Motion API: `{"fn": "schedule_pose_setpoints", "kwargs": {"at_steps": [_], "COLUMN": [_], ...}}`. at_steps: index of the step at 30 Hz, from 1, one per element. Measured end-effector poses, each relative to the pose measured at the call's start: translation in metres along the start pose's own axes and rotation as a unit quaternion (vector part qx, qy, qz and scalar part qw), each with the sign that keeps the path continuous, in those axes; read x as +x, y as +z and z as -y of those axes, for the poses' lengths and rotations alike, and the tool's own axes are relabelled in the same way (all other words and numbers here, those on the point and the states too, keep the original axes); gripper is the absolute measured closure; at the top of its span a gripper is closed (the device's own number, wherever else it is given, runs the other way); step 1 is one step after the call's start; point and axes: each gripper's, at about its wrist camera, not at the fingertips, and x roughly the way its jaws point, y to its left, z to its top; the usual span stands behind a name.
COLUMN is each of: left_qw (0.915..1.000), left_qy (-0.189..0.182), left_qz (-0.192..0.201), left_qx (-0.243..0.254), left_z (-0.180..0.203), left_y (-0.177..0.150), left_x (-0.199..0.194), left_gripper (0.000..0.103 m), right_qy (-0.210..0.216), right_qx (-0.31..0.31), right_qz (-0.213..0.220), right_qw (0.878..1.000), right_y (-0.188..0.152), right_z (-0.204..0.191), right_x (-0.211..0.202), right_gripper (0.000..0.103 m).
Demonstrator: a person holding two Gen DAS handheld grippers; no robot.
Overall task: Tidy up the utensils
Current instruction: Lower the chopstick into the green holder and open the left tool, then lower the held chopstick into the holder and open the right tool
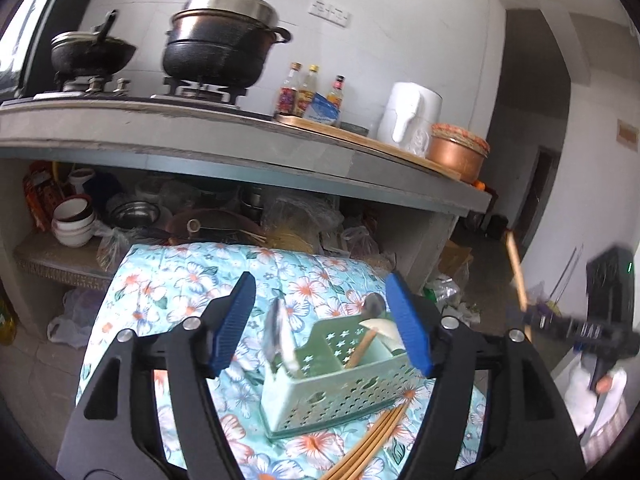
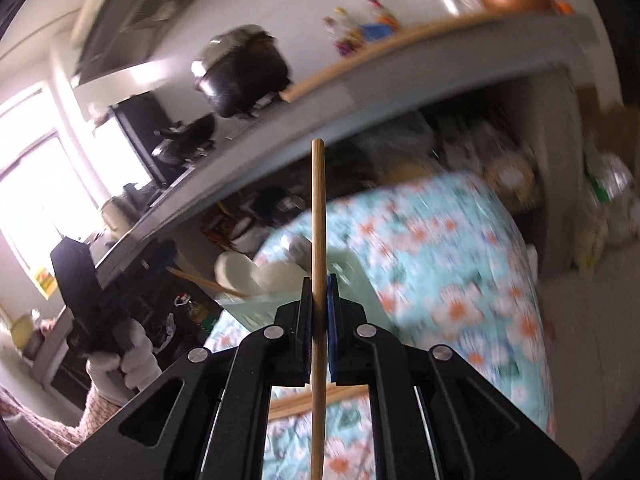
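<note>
The right tongs (image 2: pixel 319 312) were clamped on a single wooden chopstick (image 2: pixel 318 216), pinching it low on its length so that most of the stick stood free above the pads. To my eye that was the weak spot: held so far from the tip, the stick could pivot in the grip, or catch the rim of the green perforated basket (image 1: pixel 340 392) and tip it, since the basket looked light and sat on soft cloth. The left tongs (image 1: pixel 320 320) hung wide open above the basket, holding nothing, so nothing steadied it. A metal spoon (image 1: pixel 278 332) and a white wooden-handled scoop (image 1: pixel 382 330) already stood in its compartments, and a bundle of chopsticks (image 1: pixel 376 440) lay on the cloth against its near wall, easy to knock. The tabletop wore a blue floral cloth (image 1: pixel 192 280); behind it ran a concrete counter (image 1: pixel 200 136) with a black pot (image 1: pixel 224 40), sauce bottles and a white kettle (image 1: pixel 408 120), above a crowded shelf of bowls (image 1: pixel 74 220).
</note>
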Motion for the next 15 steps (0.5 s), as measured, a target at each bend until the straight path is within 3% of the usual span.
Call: {"fn": "schedule_pose_setpoints", "kwargs": {"at_steps": [8,15], "left_qw": [0.9995,0.9985], "left_qy": [0.013,0.026], "left_qz": [-0.013,-0.019], "left_qx": [-0.027,-0.044], "left_z": [-0.03,-0.053], "left_y": [-0.023,-0.035], "left_x": [-0.023,-0.037], "left_gripper": [0.034,0.034], "right_qy": [0.093,0.132], "right_qx": [-0.119,-0.196], "right_qz": [0.049,0.032], "right_qw": [0.987,0.971], "right_y": [0.069,0.102], "right_z": [-0.072,-0.117], "right_x": [0.038,0.104], "right_gripper": [0.097,0.097]}}
